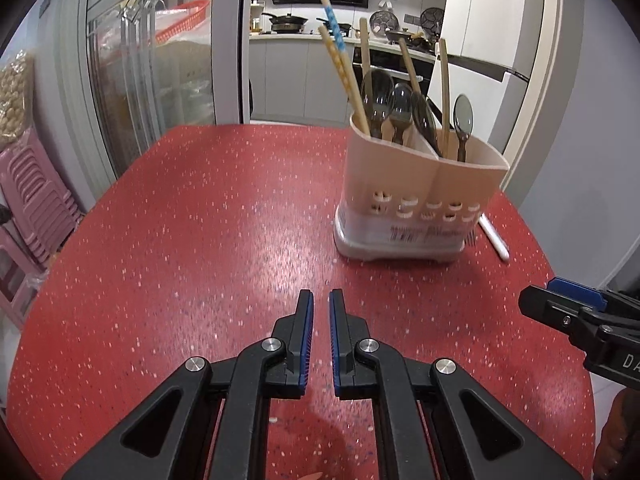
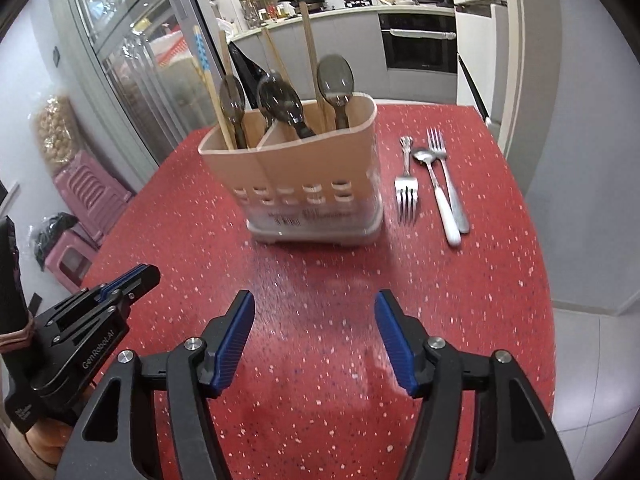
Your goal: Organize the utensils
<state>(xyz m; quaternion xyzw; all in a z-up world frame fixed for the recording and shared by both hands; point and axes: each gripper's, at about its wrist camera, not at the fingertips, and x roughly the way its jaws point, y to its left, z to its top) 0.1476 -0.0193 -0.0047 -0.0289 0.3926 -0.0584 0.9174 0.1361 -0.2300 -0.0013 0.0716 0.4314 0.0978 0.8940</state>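
Note:
A beige utensil holder [image 1: 416,184] stands on the red speckled table [image 1: 200,240], right of centre, holding dark spoons and several chopsticks. It also shows in the right wrist view [image 2: 304,172]. To its right lie a small fork [image 2: 406,188], a white-handled spoon [image 2: 438,196] and a longer fork [image 2: 448,184]. My left gripper [image 1: 321,304] hovers low over the table near its front, jaws nearly closed with a narrow gap, holding nothing. My right gripper [image 2: 314,304] is open and empty, in front of the holder.
Glass cabinet doors [image 1: 152,80] stand beyond the table's left side, with pink stools [image 1: 36,200] on the floor. A kitchen counter [image 1: 304,36] lies behind. The table's right edge [image 2: 548,240] drops to a tiled floor.

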